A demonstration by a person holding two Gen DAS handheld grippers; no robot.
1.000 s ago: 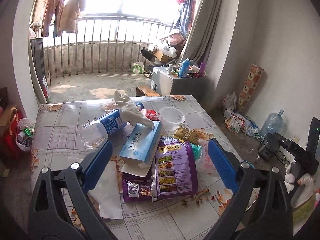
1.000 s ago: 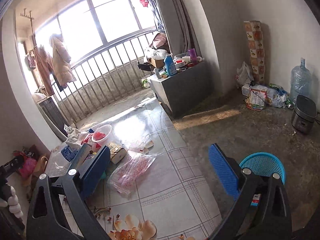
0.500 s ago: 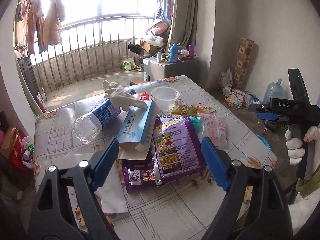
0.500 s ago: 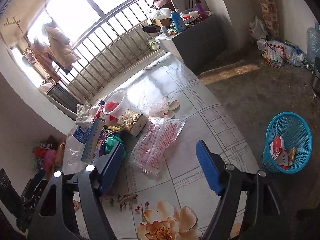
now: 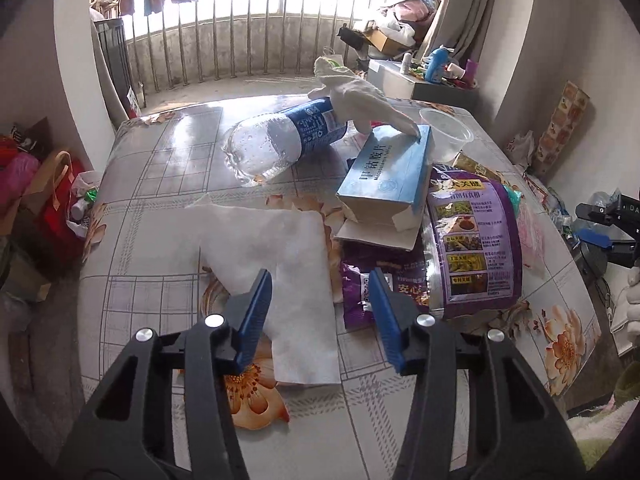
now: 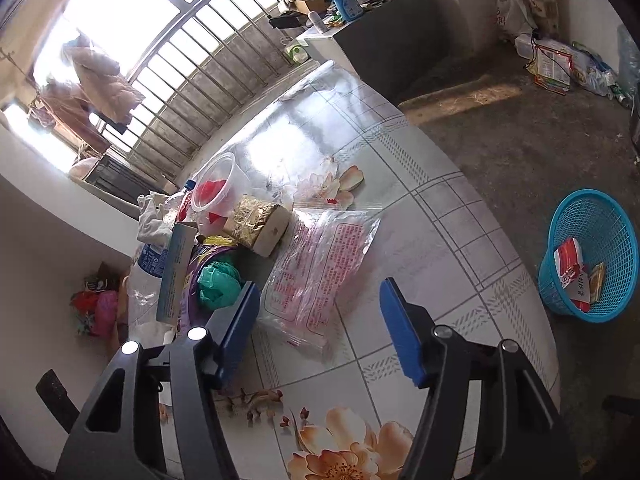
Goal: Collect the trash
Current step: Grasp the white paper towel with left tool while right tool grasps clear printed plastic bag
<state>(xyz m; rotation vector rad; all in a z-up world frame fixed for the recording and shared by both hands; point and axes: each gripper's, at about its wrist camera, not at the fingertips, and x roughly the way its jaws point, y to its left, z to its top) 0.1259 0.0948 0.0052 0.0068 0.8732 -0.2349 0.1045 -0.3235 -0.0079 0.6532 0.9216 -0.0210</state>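
A few wrappers (image 6: 576,276) lie in the basket (image 6: 592,208); most trash remains on the table (image 5: 160,152). Both grippers, left gripper (image 5: 318,316) over a tissue (image 5: 280,256) and right gripper (image 6: 320,324) over a plastic bag (image 6: 320,264), are closing but grip nothing.

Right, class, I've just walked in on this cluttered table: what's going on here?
A person with a gripper in each hand is collecting trash. The left gripper is closing over a white paper napkin; the right gripper is closing over a clear plastic bag. Neither grips yet. A blue basket on the floor already holds wrappers.
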